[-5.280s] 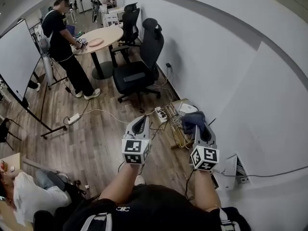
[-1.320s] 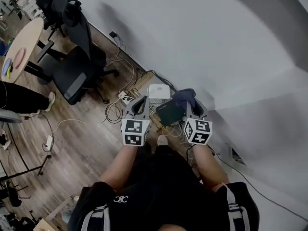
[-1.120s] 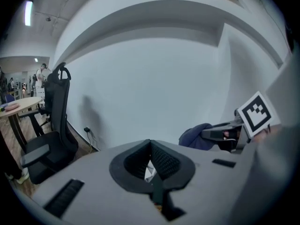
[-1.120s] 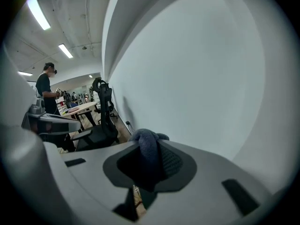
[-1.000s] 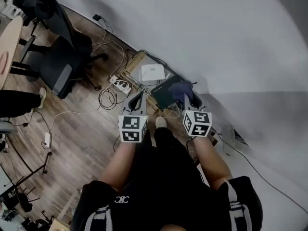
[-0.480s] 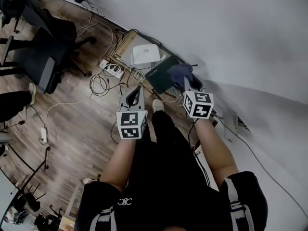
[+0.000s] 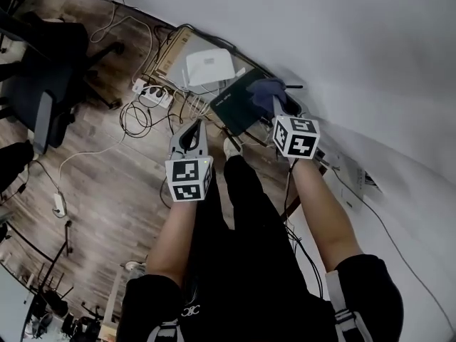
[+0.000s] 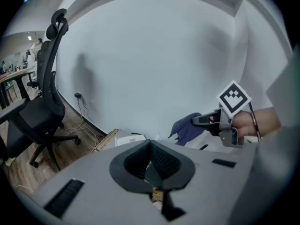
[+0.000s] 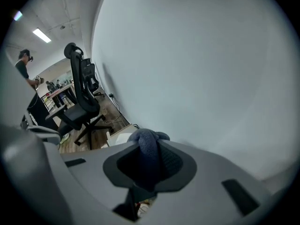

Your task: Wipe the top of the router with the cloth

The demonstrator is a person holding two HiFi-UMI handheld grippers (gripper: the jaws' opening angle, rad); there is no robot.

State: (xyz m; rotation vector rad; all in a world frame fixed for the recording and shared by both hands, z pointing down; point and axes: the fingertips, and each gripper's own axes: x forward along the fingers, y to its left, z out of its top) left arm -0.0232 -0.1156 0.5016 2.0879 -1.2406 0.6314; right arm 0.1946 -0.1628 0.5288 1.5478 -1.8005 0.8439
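By the wall on the floor lie a white router (image 7: 209, 68) and, right of it, a flat black box (image 7: 235, 109). My right gripper (image 7: 276, 104) is shut on a dark blue cloth (image 7: 265, 90), which hangs over the black box's far right end. In the right gripper view the cloth (image 9: 145, 146) fills the space between the jaws, with the white router (image 9: 119, 138) beyond. My left gripper (image 7: 192, 128) hovers short of the black box, shut and holding nothing. The left gripper view shows the cloth (image 8: 187, 128) held by the other gripper, and the white router (image 8: 129, 138).
A white power strip (image 7: 152, 95) and tangled cables (image 7: 135, 116) lie left of the devices on the wood floor. A wooden frame (image 7: 169, 48) sits under the white router. A black office chair (image 7: 43, 70) stands at the left. My shoe (image 7: 231, 146) is near the black box.
The view has tipped further down and both grippers have come nearer the devices. The right gripper has carried the cloth over the black box's right end.
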